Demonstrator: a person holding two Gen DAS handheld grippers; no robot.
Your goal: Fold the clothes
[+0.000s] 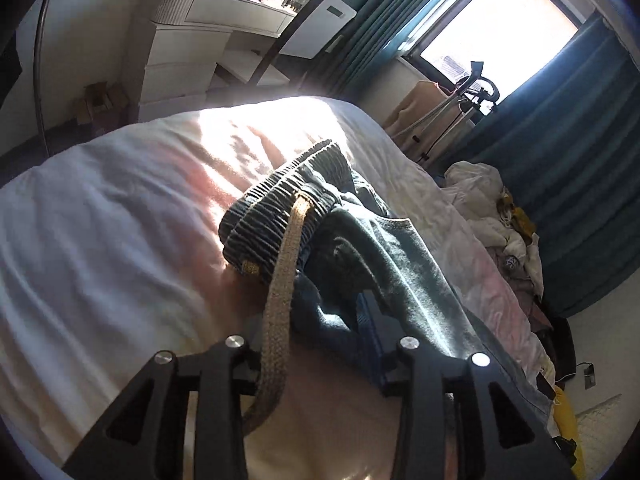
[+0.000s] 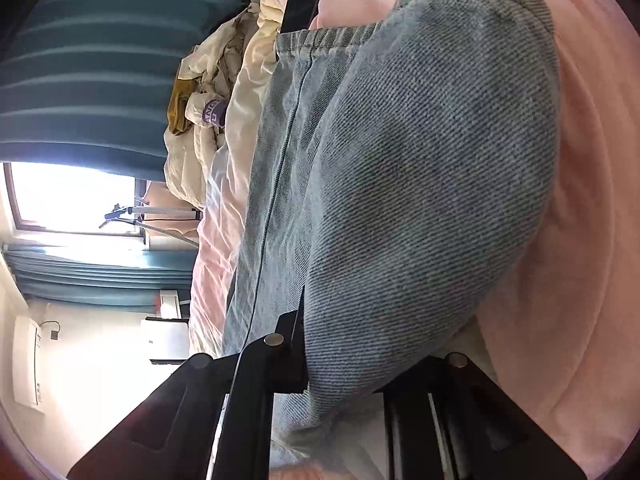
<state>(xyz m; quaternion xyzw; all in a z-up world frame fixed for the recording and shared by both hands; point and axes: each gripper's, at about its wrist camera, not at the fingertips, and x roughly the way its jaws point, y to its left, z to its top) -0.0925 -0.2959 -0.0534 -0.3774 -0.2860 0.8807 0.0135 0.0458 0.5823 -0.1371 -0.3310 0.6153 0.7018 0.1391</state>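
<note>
While our left gripper (image 1: 320,344) and right gripper (image 2: 368,356) each appear clamped on the denim shorts (image 2: 420,160) lying on the pink bed (image 2: 580,240), we judge a fold is underway, and next we must carry both edges across evenly.

The left gripper (image 1: 320,354) is matte black, with triangular cut-outs and silver round screws. The right gripper (image 2: 368,360) is black too; its screws look duller, perhaps from shadow.
</note>
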